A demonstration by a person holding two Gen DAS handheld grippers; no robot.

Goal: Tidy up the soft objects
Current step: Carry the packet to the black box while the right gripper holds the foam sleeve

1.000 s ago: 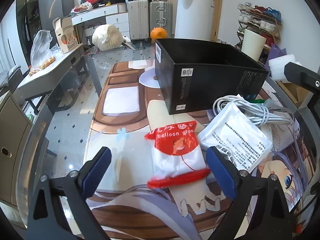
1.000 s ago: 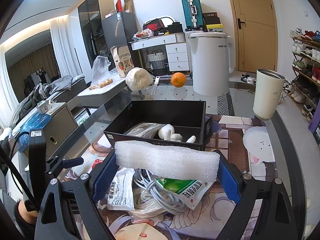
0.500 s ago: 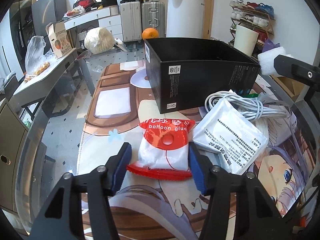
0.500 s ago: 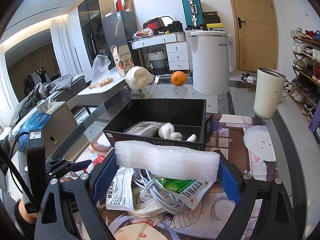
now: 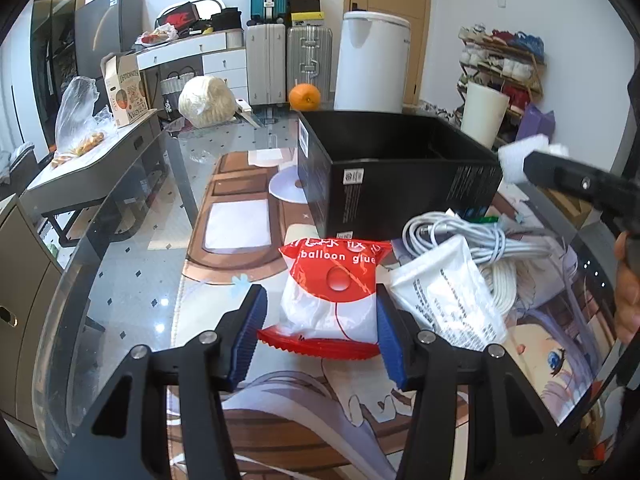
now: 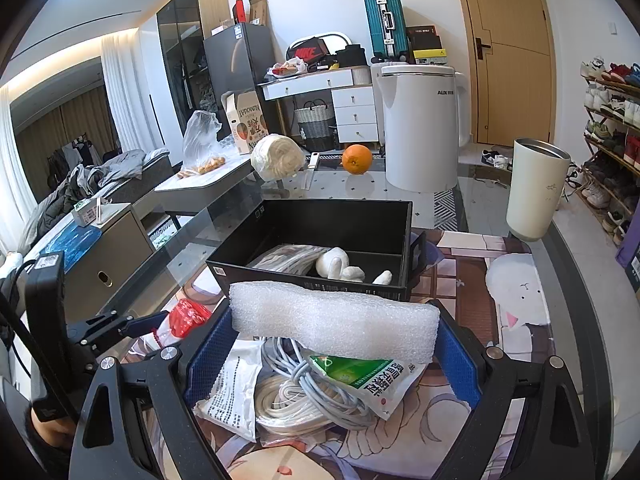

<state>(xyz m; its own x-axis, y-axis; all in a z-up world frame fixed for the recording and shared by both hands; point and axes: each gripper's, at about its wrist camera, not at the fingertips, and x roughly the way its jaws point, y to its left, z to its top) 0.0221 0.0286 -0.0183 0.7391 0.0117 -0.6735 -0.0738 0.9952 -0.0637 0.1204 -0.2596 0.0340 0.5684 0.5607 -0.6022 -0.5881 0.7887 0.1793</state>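
Observation:
My left gripper (image 5: pixel 318 330) is shut on a red-and-white balloon glue bag (image 5: pixel 334 294), which rests on the printed mat just in front of the black box (image 5: pixel 392 176). My right gripper (image 6: pixel 334 340) is shut on a white foam roll (image 6: pixel 332 320) and holds it above the table, close to the near wall of the black box (image 6: pixel 320 248). The box holds a clear packet and white soft pieces (image 6: pixel 340 266). Under the foam lie a white printed bag (image 6: pixel 232 392), a coil of white cable (image 6: pixel 304 396) and a green-and-white packet (image 6: pixel 368 378).
A white tumbler (image 6: pixel 536 188) stands right of the box. An orange (image 6: pixel 357 159), a white kettle-like appliance (image 6: pixel 420 124) and a wrapped pale ball (image 6: pixel 277 156) stand behind it. The glass table edge (image 5: pixel 80 264) runs along the left.
My left gripper has closed from wide open onto the balloon glue bag. The right gripper has kept still with the foam roll.

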